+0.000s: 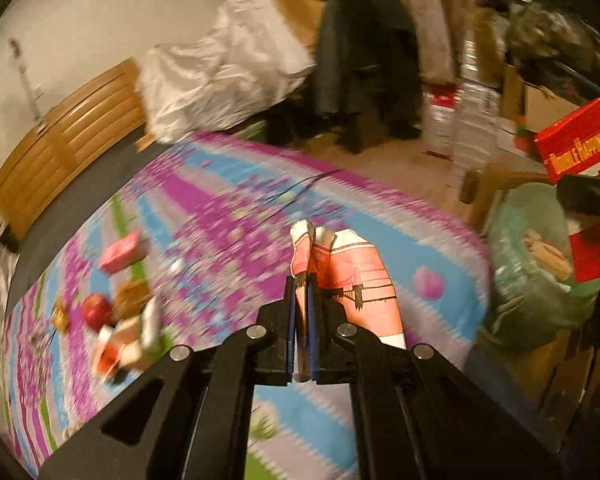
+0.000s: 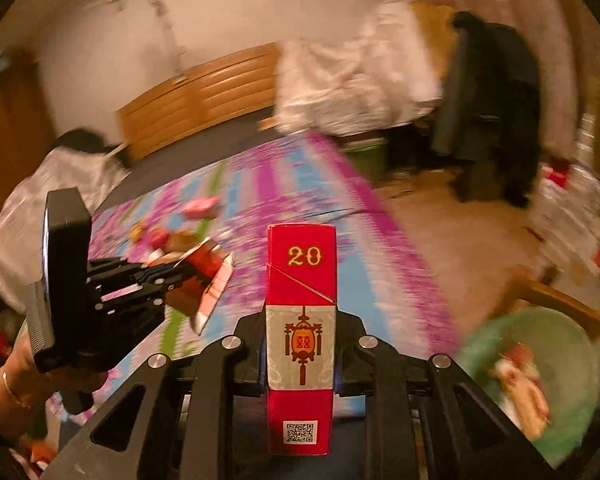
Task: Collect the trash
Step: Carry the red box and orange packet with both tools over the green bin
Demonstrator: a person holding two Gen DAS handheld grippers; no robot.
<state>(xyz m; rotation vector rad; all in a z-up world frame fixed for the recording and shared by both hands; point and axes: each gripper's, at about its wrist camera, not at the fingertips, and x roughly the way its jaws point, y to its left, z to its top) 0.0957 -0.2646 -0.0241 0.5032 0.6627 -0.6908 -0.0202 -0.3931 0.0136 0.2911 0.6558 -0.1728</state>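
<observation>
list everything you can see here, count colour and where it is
flattened paper pack: 1, pink-red and white, pinched in the left tool
tall cigarette carton: 1, red and grey, clamped in the right tool
patterned bedspread: 1, purple, blue and green, over the bed
small box: 1, pink, on the bedspread
round apple: 1, red, on the bedspread amid blurred litter
plastic-lined bin: 1, green, beside the bed, trash inside
wooden headboard: 1, tan, against the wall
crumpled sheet: 1, white, far end of bed
draped coat: 1, dark, beyond the bed
left tool: 1, black, shut
right tool: 1, black, shut
hand: 1, holding the left tool
</observation>
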